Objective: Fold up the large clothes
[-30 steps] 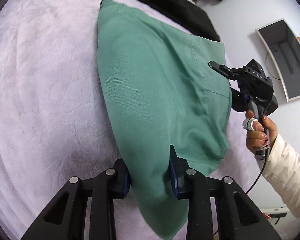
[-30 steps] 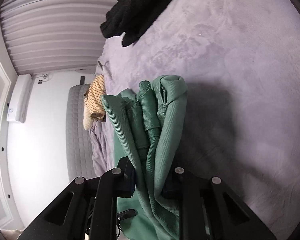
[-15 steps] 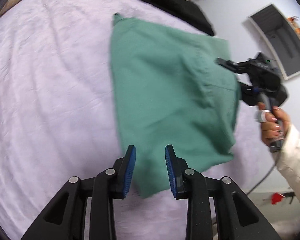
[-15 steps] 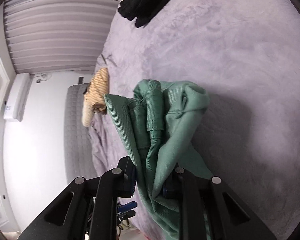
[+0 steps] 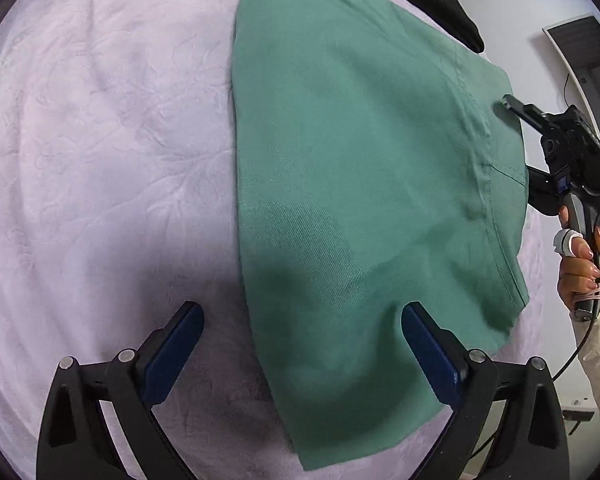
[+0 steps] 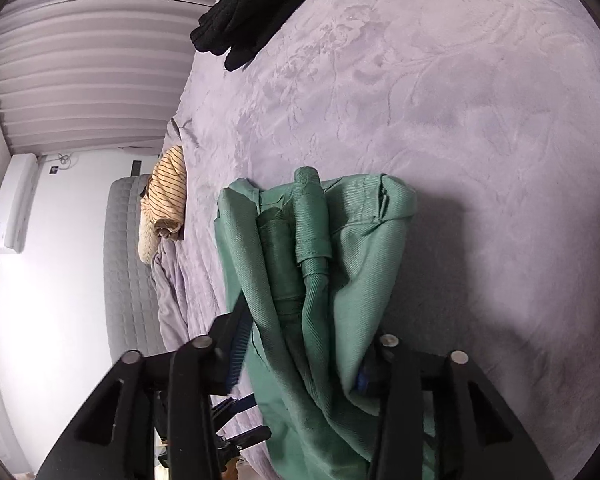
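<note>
- Green garment lies folded on the bed; further folds likely remain.
- Left gripper: jaws released.
- Right gripper: jaws spread around bunched cloth; grip uncertain.

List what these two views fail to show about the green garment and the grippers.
- Right wrist view: whether the right gripper pinches the green garment; bunched cloth covers its pads.
- Left wrist view: the green garment's far end, cut off by the top edge.
- Left wrist view: the black garment, mostly behind the green one.
- Either view: what kind of garment it is; folds hide its shape.
</note>
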The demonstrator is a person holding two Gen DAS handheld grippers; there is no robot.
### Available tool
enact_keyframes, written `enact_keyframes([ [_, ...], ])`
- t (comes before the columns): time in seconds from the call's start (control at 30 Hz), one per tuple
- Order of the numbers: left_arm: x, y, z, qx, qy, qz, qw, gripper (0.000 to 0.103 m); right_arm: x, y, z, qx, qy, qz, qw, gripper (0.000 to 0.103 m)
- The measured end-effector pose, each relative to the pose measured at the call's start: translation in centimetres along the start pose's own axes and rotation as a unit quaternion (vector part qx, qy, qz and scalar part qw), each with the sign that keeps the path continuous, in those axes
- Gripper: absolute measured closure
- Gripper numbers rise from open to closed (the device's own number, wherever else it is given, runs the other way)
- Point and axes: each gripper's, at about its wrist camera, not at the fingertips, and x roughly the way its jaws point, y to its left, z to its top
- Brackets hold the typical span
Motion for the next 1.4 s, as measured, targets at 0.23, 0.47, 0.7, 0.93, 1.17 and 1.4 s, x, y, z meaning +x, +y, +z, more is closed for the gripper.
enact_keyframes([
  [0.23,1.6,-1.9,0.9,-0.023,0.002,-0.047,0.9986,0.010,2.3,-2.3,2.4,-0.012,0.052,-0.013,0.999,0.040],
  [0.47,-2.7,-1.1,-0.1,-0.015,-0.035,-0.089,0.9953,0.069,2.7,0.1,0.6,-0.017,0.057,0.033,0.998,0.083],
  [0.7,-11.0,-0.5,-3.7,0.018,-0.060,-0.123,0.9904,0.069,-0.5,5.8,-3.2,-0.008,0.037,0.138,0.990,0.082],
  [0.93,-16.9,2.5,-9.9,0.052,-0.049,-0.078,0.9944,0.069,0.0,8.5,-10.2,0.008,0.044,0.173,0.984,0.083],
  [1.17,-10.0,6.1,-15.0,0.024,0.025,0.075,0.9966,0.050,6.7,3.3,-13.5,0.019,0.095,-0.008,0.995,0.075],
  [1.4,-17.4,8.8,-15.6,-0.002,-0.073,0.041,0.9965,0.019,2.1,4.7,-14.6,-0.041,0.028,-0.158,0.986,0.053],
])
